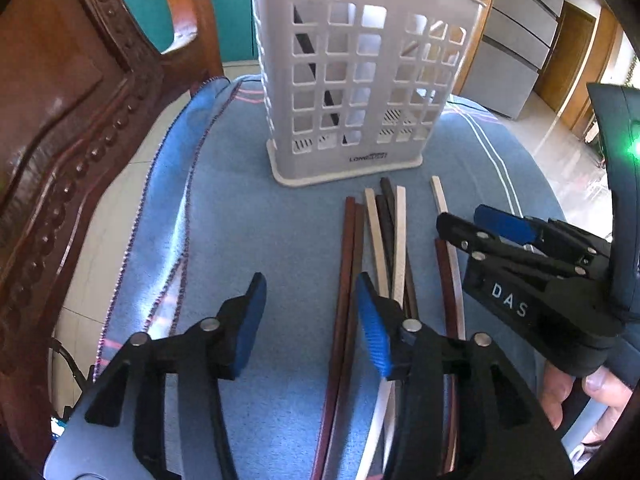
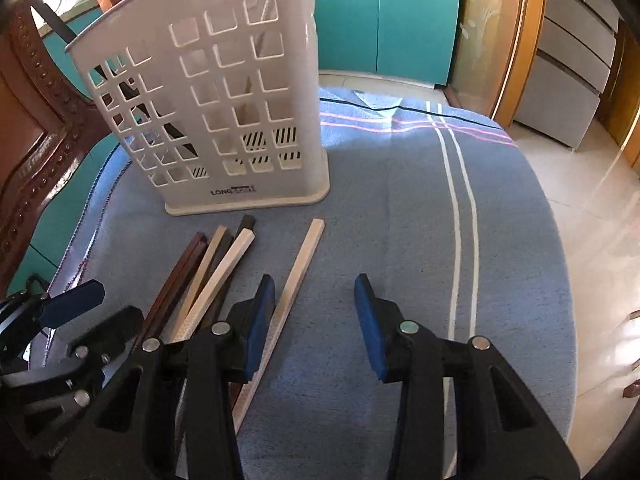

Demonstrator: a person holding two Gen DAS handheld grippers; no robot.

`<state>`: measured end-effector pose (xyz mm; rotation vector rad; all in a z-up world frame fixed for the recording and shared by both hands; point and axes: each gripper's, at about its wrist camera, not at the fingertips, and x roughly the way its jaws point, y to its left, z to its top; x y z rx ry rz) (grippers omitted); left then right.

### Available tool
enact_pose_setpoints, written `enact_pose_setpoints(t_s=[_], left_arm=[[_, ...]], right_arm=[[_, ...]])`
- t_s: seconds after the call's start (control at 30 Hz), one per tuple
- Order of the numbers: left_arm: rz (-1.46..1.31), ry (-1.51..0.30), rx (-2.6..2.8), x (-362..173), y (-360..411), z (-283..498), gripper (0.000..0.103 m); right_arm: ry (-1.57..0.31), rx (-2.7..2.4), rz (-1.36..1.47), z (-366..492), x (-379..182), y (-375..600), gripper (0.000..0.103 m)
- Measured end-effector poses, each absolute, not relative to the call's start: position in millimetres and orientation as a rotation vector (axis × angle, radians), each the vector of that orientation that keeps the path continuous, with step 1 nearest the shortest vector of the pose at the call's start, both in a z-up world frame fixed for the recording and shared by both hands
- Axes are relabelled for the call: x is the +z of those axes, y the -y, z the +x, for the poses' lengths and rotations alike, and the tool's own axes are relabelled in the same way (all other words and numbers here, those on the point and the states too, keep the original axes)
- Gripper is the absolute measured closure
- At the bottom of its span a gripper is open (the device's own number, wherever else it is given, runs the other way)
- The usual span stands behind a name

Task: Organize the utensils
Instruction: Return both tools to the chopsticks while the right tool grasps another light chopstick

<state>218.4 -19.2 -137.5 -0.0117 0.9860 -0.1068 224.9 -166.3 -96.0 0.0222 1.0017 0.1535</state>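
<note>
Left hand-held gripper [image 1: 310, 322] is low over the blue cloth [image 1: 248, 208] with its blue pads apart and nothing between them; the right-side pad sits just over the bundle of chopsticks [image 1: 372, 248], the left-side pad over bare cloth. To my eye that is a straddle being set up, so one stick can be pinched out of the pile rather than the whole lot.

Right hand-held gripper [image 2: 316, 322] mirrors it, jaws spread and empty, with a lone white chopstick [image 2: 298, 272] running under its left pad. That stick lies a little apart from the others, which makes it the easy pick, I'd say, with no neighbours to drag along.

The rest of the sticks, reddish-brown, black and white, lie fanned on the cloth-covered surface, their far ends pointing at the white slotted utensil holder [image 1: 360, 80] standing upright just beyond them. A dark stick [image 1: 316, 76] already leans inside its left compartment, and something pale pokes out at the top right, though I can't tell what it is. The holder sits close, likely so each lift is short.

A carved wooden chair [image 1: 60, 140] crowds the left edge, and a person's fingers [image 1: 576, 392] show on the right tool's handle.
</note>
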Motion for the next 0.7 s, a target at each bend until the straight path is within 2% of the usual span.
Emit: enact_pose_setpoints(t_s=[0.47,0.53,0.7], left_arm=[[0.024,-1.026,-0.102,-148,29,227,0.05],[0.024,-1.027,-0.101,-149,29,227,0.045],[0.033,-1.025,-0.097,-150,31,228,0.044]], right_arm=[[-1.032,0.136,0.034,228,-103,177,0.062],[-1.033,0.136,0.038,227,-103,179,0.062],[-1.035,0.124,0.042,229,-101,181,0.062]])
